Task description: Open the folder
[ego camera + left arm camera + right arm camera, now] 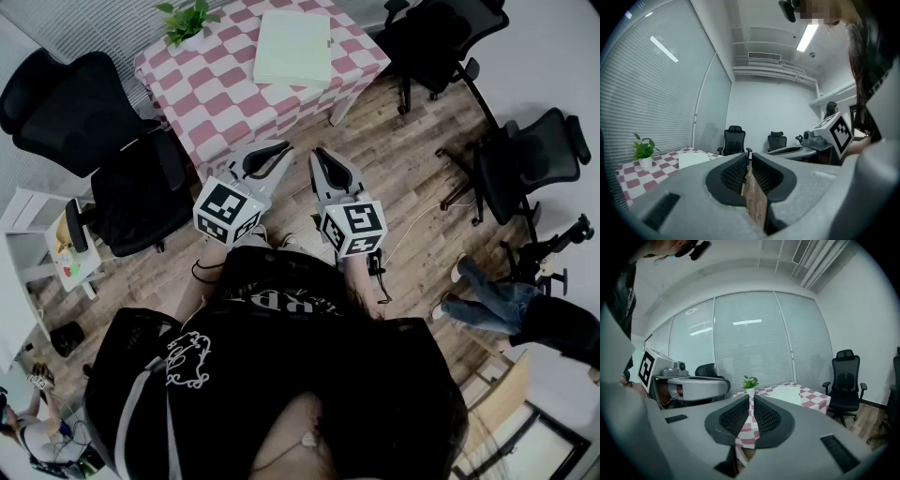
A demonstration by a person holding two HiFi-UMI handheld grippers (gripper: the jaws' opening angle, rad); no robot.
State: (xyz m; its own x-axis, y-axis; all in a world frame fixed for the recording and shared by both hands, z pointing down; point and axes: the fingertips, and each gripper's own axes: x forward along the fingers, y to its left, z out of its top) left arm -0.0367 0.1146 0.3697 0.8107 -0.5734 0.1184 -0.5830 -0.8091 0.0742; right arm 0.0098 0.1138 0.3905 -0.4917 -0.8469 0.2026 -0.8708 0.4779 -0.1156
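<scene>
Folder: pale, flat and closed, lying on the checked surface at 12 o'clock in the head view. It sits toward the far end with only cloth around it, so its edges are free for a jaw to slip under

Potted plant: upright at the folder's 10 o'clock, near a far corner, probably clear of the cover's swing

Left hand-held gripper: jaws closed together with nothing between them, held roughly level and aimed at 12 o'clock, well short of the surface. Probably carried closed because nothing needs gripping on the approach

Right hand-held gripper: just beside the left one at its 3 o'clock, jaws likewise pressed together and empty, same heading. The pair is lined up on the folder

Office chairs: black, one at 9 o'clock of the surface, one at 2 o'clock, both pulled back off the approach

Task progress, as a judgement: not begun, cover not yet lifted
</scene>
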